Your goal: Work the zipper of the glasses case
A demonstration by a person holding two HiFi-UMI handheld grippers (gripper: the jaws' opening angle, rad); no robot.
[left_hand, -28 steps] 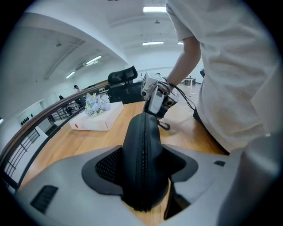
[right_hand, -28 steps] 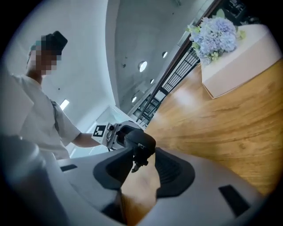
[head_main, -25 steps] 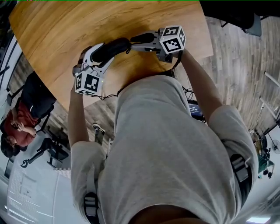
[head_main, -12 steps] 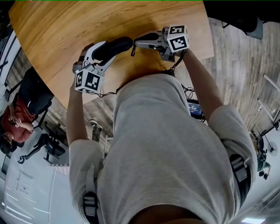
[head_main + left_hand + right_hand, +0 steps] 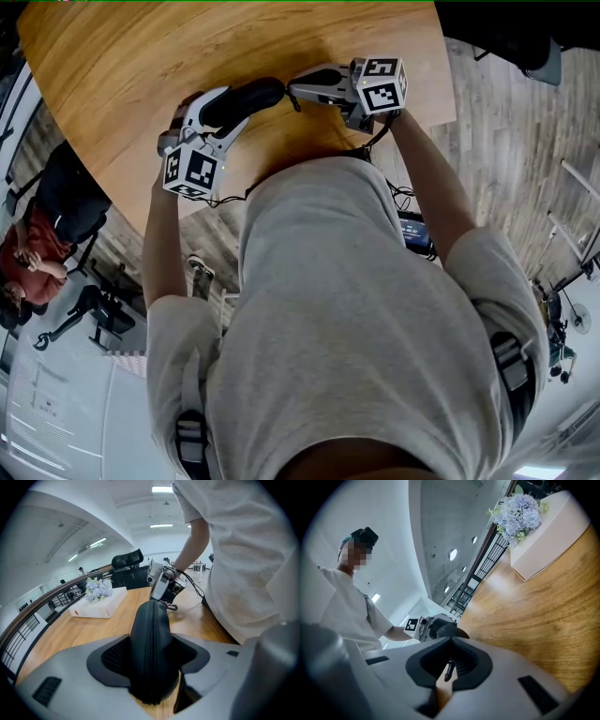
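The black glasses case [image 5: 242,100] stands on edge above the wooden table [image 5: 122,66], zipper seam facing up. My left gripper [image 5: 225,111] is shut on it, with the pads pressing both sides of the case [image 5: 152,653]. My right gripper [image 5: 293,91] meets the case's far end [image 5: 157,603]. In the right gripper view its jaws are shut on the small black zipper pull [image 5: 449,668], and the case [image 5: 446,630] shows just beyond them. The rest of the zipper's far end is hidden behind the right gripper.
A white box [image 5: 99,604] with pale blue flowers [image 5: 519,512] lies farther along the table. A black office chair [image 5: 127,560] stands behind it. The table's rounded edge [image 5: 141,220] runs close to the person's torso [image 5: 366,309]. Seated people [image 5: 42,248] are on the floor at the left.
The right gripper has moved in to the case's end and its jaws have come together on the zipper pull. The left gripper keeps its hold on the case.
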